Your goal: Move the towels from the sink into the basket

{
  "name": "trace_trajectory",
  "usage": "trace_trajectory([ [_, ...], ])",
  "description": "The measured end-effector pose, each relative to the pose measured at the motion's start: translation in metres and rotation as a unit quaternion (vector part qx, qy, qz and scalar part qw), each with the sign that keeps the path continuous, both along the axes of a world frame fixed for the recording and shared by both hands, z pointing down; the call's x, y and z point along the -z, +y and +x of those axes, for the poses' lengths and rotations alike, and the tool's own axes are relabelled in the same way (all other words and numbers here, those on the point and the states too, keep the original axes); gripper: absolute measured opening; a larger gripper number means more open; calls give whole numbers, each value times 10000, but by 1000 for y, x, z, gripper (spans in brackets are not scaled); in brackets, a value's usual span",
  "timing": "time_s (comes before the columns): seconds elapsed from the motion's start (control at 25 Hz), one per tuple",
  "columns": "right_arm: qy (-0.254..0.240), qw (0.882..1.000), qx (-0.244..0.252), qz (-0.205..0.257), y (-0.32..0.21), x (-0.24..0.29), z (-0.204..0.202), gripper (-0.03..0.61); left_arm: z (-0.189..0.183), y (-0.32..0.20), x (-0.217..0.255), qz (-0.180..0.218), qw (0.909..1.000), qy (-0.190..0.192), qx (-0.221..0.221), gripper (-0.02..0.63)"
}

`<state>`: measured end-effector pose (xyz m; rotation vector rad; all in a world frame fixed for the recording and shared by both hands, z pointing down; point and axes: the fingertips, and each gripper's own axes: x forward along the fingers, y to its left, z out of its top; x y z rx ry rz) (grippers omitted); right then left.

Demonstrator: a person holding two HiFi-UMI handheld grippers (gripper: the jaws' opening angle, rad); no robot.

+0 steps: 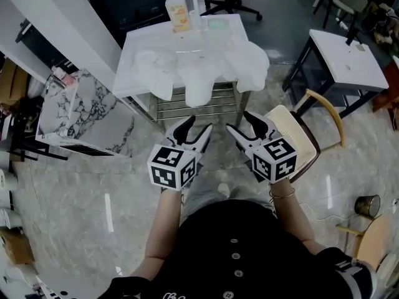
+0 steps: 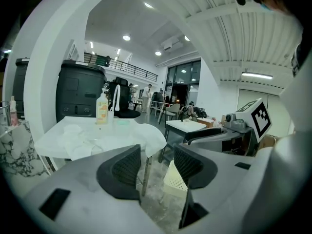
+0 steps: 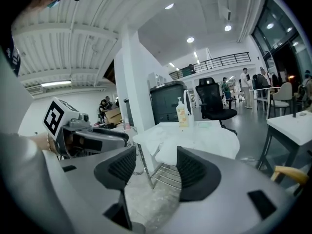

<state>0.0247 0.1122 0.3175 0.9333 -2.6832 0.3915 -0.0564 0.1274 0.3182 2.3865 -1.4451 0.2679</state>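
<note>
White towels (image 1: pixel 206 67) lie heaped over the sink (image 1: pixel 132 58) on a metal stand and hang down its front and right side. They also show in the left gripper view as towels (image 2: pixel 97 138) and in the right gripper view as towels (image 3: pixel 195 138). A cream perforated basket (image 1: pixel 294 132) sits low at the right, partly under my right gripper; the same basket (image 2: pixel 178 177) appears between the left jaws. My left gripper (image 1: pixel 198 127) and right gripper (image 1: pixel 240 122) hover side by side in front of the stand, short of the towels. Both are open and hold nothing.
A soap bottle (image 1: pixel 179 10) stands at the sink's back edge. A marble slab (image 1: pixel 87 114) leans at the left. A wooden chair (image 1: pixel 327 120) and a white table (image 1: pixel 349 58) stand at the right, and a small tin (image 1: pixel 368 205) sits on the floor.
</note>
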Motion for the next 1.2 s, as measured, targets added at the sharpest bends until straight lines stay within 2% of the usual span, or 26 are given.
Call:
trace_trajectory([
  [0.52, 111, 9994, -313, -112, -40, -14, 15, 239, 8, -45, -9, -118, 9994, -36, -319, 192],
  [0.76, 199, 9983, -547, -72, -82, -13, 14, 239, 10, -90, -10, -120, 9978, -47, -650, 192],
  [1.2, 390, 9946, -959, 59, -166, -4, -11, 239, -12, -178, -8, -114, 9929, -48, -1181, 192],
])
